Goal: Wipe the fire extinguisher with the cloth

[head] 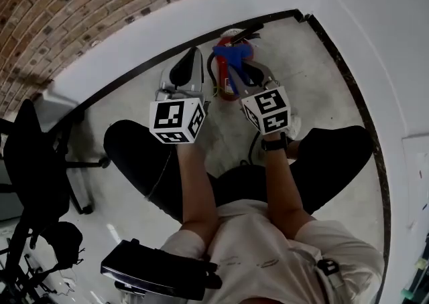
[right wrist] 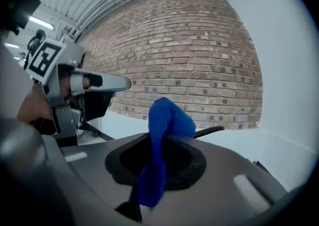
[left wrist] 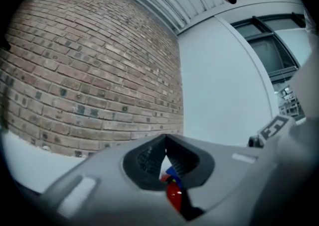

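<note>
A red fire extinguisher (head: 228, 86) stands on the grey floor near the white wall, and its top is covered by a blue cloth (head: 234, 55). My right gripper (head: 247, 73) is shut on that cloth (right wrist: 160, 135), which bunches above the jaws and hangs down between them. My left gripper (head: 186, 68) hovers just left of the extinguisher with its jaws together and nothing held. Through the slit under its jaws I see a bit of the red extinguisher (left wrist: 173, 196) and the blue cloth (left wrist: 171, 172). The left gripper (right wrist: 102, 81) also shows at the left of the right gripper view.
A black office chair (head: 33, 162) stands at the left. The white wall with its black baseboard (head: 134, 76) curves round the corner behind the extinguisher, and a brick wall (head: 80, 8) rises beyond. The person's dark knees (head: 137, 155) flank the work spot.
</note>
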Tool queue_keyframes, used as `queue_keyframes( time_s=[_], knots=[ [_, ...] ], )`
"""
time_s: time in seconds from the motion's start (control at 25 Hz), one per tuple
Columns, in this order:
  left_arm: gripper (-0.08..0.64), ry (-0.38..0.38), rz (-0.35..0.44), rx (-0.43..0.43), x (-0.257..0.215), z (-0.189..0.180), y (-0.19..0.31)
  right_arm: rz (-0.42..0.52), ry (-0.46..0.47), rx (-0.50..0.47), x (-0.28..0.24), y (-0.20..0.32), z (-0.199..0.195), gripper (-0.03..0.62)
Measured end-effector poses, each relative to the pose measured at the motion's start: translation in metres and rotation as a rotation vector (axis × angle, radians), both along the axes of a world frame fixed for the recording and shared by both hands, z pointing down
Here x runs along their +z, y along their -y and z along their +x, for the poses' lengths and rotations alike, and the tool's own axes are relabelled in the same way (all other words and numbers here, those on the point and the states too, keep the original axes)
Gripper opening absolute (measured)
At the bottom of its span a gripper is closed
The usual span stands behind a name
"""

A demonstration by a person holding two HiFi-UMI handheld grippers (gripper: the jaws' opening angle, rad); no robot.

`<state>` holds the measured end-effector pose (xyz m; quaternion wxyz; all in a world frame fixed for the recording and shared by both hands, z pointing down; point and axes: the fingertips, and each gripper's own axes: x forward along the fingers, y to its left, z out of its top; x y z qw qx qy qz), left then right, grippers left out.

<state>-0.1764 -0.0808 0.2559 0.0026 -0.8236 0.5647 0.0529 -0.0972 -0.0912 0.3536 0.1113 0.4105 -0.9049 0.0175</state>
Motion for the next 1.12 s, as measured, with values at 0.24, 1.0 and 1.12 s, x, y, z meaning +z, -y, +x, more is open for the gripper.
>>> queue_keyframes(
  time_s=[0.24, 1.0, 1.12],
  knots=[
    [0.001, 0.015, -0.006, 0.052, 0.004, -0.013, 0.040, -0.065, 0.157, 0.048, 0.032, 0.029, -0.018, 0.065],
    [0.000, -0.041, -0.142, 0.051, 0.084, -0.013, 0.079, -0.298, -0.395, -0.011, 0.309, 0.021, -0.041, 0.064],
    [0.000, -0.003, -0.153, 0.037, 0.095, -0.021, 0.074, -0.287, -0.447, -0.004, 0.335, 0.020, -0.045, 0.064]
  ],
)
